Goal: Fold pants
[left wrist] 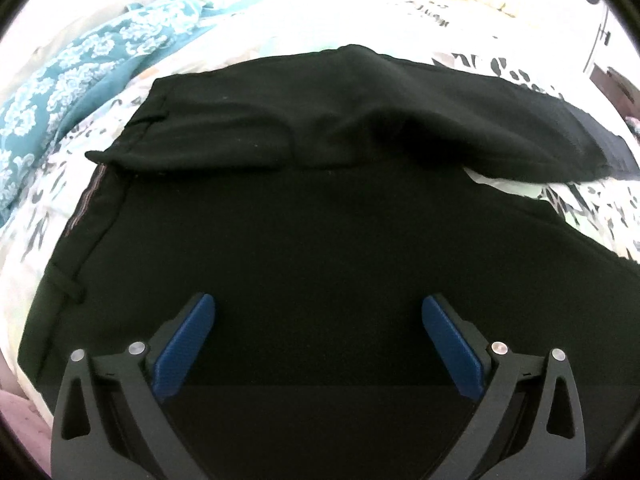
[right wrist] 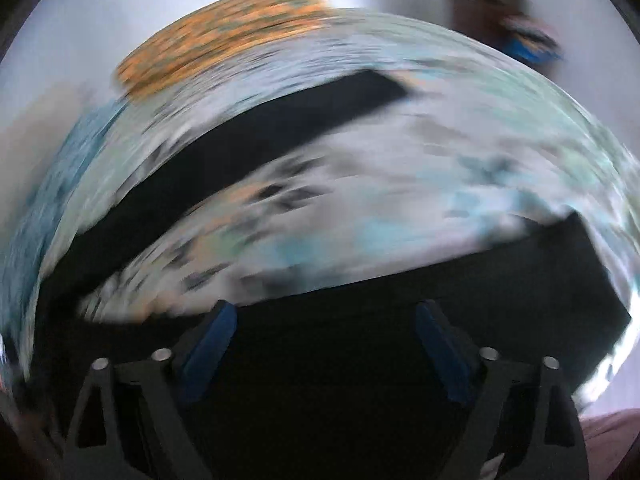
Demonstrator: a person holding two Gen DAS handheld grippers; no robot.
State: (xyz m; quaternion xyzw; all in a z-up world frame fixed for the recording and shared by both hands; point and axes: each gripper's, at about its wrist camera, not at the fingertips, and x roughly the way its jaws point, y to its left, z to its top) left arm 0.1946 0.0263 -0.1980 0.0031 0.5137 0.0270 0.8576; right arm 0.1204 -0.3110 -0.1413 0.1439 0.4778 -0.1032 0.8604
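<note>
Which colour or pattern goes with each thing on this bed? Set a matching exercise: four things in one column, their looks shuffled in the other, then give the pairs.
Things
1. pants
2. bedsheet
3. blanket
4. pads on the left gripper

Looks
A. teal with white flower print
B. plain blue
C. black
D. white with dark leaf-like marks

Pairs: 1-C, 2-D, 3-A, 4-B
</note>
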